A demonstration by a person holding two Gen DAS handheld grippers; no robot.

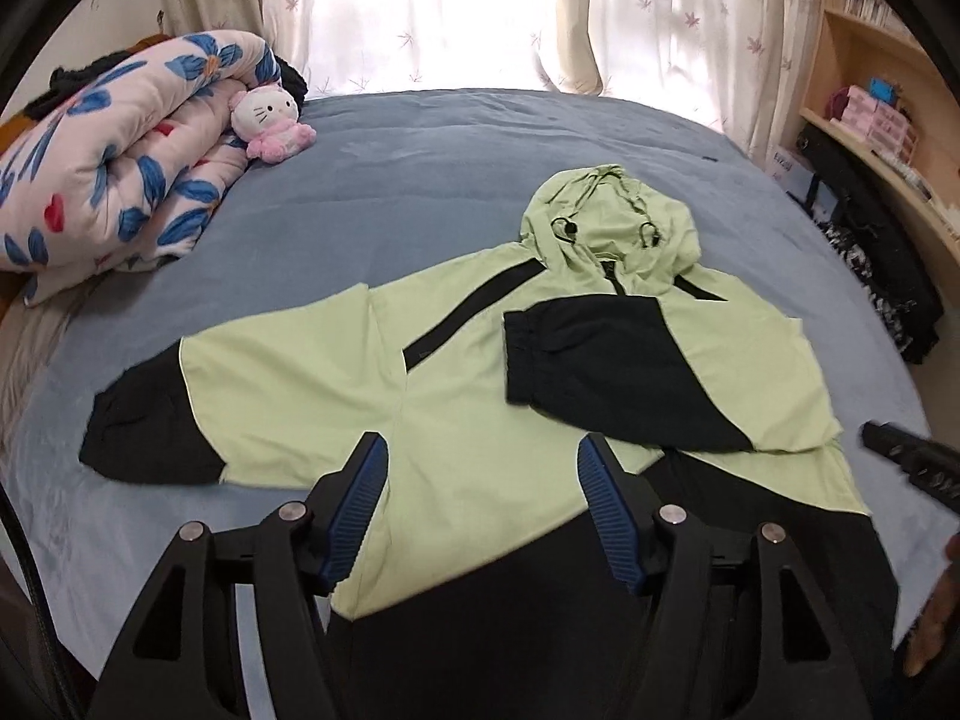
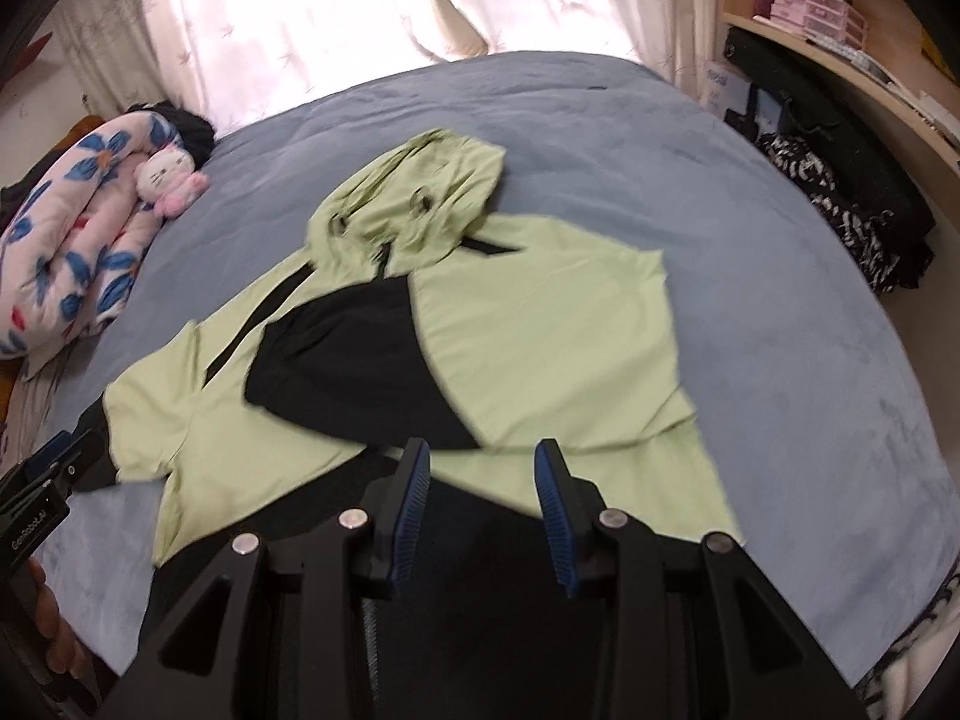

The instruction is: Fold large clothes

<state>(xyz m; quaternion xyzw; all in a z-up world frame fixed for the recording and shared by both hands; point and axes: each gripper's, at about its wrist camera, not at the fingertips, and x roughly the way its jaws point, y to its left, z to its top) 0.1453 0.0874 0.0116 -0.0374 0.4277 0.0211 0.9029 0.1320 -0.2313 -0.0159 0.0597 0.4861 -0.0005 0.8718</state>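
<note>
Both grippers hung over the jacket's near hem with jaws apart and nothing between them — the left gripper point(image 1: 480, 480) spread wider, the right gripper point(image 2: 483, 477) narrower. Beyond them the jacket point(image 1: 456, 396) lay flat on the bed point(image 1: 420, 168), long axis running away toward the hood point(image 1: 606, 222). One sleeve point(image 1: 600, 366) was already folded across the chest; the other sleeve point(image 1: 198, 408) stretched out sideways on the left gripper's side — so the left hand looked nearer for that fold.
</note>
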